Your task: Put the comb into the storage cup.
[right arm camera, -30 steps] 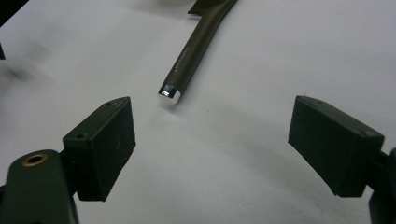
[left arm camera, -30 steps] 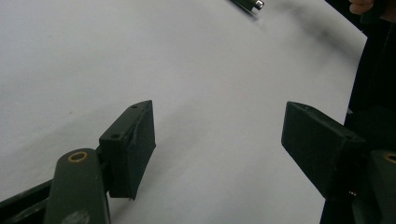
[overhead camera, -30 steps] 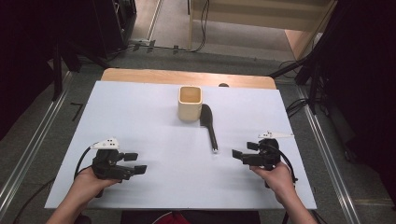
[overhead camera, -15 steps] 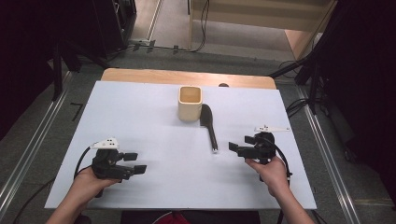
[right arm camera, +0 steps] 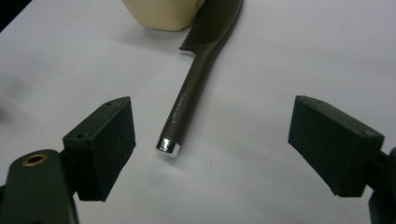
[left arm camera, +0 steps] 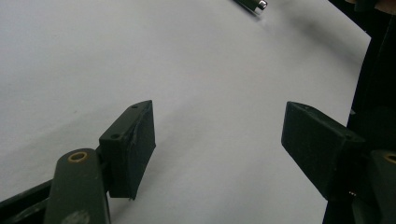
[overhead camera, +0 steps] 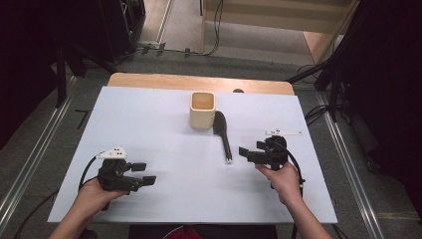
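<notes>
Two hand-held grippers are hovering over the white counter (overhead camera: 149, 119), one near each front corner. The right hand-held gripper (overhead camera: 247, 153) is sitting toward the right edge of the counter, its jaws standing wide apart and holding nothing. It is pointing at the brush (overhead camera: 222, 133), a dark comb-like brush with a slim handle ending in a silver cap. In the right gripper view, the brush (right arm camera: 196, 88) is lying flat just ahead of the open jaws, its capped end nearest to them and lying between their lines, but apart from both. The toothed head of the brush is resting just beside the cream cup (overhead camera: 202, 110), which is standing upright near the middle of the back edge of the counter; whether the two are touching cannot be told. The left hand-held gripper (overhead camera: 141, 173) is staying low near the front left corner, well apart from the brush, its jaws likewise spread wide and empty. In the left gripper view, the silver cap (left arm camera: 261, 4) is showing at the top edge, far beyond the jaws.
</notes>
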